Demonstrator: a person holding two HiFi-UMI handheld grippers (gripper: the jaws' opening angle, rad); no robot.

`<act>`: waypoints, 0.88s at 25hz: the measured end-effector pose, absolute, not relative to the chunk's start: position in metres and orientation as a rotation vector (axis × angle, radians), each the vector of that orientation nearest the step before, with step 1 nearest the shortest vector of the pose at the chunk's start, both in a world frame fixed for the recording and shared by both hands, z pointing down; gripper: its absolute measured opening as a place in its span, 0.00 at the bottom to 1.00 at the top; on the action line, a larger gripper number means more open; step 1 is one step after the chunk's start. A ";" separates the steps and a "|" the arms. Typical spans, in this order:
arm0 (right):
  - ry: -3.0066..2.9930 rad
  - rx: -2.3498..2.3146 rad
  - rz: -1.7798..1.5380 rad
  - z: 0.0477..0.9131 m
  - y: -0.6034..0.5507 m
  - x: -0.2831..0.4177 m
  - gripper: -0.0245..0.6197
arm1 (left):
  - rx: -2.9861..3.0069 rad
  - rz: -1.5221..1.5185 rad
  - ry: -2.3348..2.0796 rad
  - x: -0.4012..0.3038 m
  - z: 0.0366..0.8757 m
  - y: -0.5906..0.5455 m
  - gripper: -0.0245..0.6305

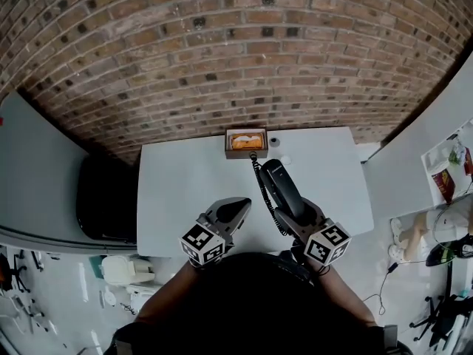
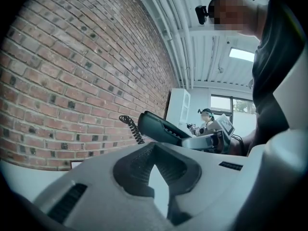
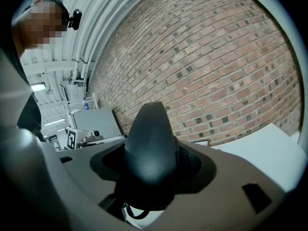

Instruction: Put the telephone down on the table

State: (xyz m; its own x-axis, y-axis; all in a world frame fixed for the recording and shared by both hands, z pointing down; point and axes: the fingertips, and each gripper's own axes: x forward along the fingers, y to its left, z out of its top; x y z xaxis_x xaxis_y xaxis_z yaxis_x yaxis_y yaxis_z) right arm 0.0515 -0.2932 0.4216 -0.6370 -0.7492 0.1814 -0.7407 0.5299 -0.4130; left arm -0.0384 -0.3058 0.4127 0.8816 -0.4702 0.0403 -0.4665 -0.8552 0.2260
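The right gripper pinches the telephone mid-body, above the table's near right. It is probably rigid, light, smooth plastic, and its coiled cord may tug. The left gripper is pressed together, empty.

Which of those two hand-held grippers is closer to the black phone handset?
Right. The right hand-held gripper is shut on the black plastic telephone handset; the left hand-held gripper sits apart at its left, jaws together, empty.

I wear a black top. My left gripper and right gripper are grey, each bearing a cube of black-and-white square markers.
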 end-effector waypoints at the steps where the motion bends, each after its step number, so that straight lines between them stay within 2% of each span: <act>1: 2.728 -1.339 -0.721 0.421 -0.292 0.044 0.46 | 2.824 -0.025 -0.698 -0.045 0.413 -0.305 0.05; 9: 2.713 -1.405 -0.728 0.425 -0.275 0.005 0.46 | 2.825 -0.045 -0.599 -0.073 0.421 -0.294 0.05; 22: 2.754 -1.379 -0.847 0.456 -0.301 -0.012 0.46 | 2.778 -0.040 -0.658 -0.092 0.433 -0.311 0.05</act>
